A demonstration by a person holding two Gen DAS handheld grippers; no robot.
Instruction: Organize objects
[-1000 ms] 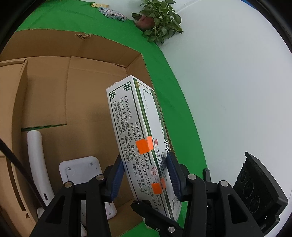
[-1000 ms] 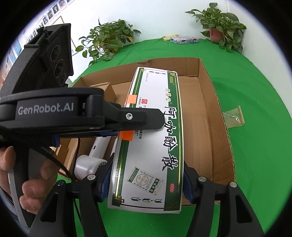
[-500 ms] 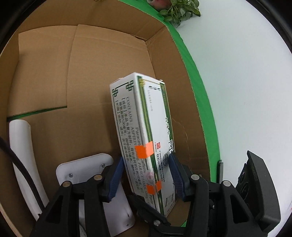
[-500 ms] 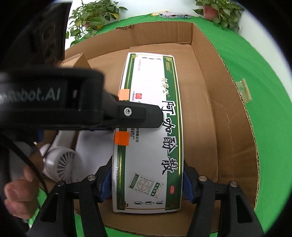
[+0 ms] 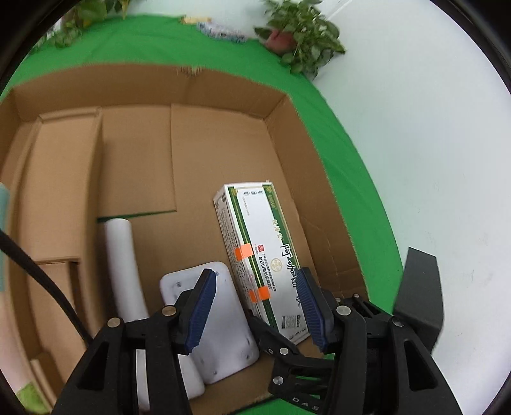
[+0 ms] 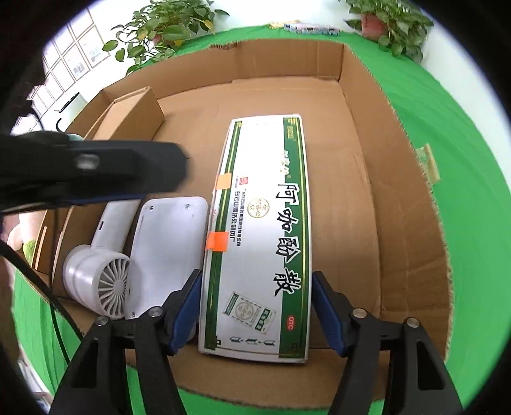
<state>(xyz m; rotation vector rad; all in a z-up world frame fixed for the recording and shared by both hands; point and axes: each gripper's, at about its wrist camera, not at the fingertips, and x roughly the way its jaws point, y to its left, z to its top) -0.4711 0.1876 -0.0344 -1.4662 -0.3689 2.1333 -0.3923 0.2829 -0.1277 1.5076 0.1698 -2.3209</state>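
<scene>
There is one big cardboard box (image 6: 412, 204) on a green cloth (image 6: 466, 166), and three things lie on its floor: one medicine box (image 6: 265, 236), one white fan (image 6: 105, 277) and one small brown carton (image 6: 134, 111). The medicine box is white and green with two orange tape bits on its edge, and it lies flat on the floor of the cardboard box, near the front wall and closer to the right wall. The white fan lies just left of the medicine box, with its flat white base touching or almost touching the medicine box's long side. The small brown carton sits in the far left corner of the cardboard box, well apart from the medicine box. There are two grippers. The right gripper (image 6: 255, 306) has just been opening; the front end of the medicine box is between its blue pads, with a thin gap on each side, so it is not squeezing it. The left gripper (image 5: 255, 306) has just been opening too; it is up above the medicine box with its pads apart and holds nothing. Two leafy plants (image 6: 166, 28) stand behind the cardboard box, past the far edge of the green cloth
</scene>
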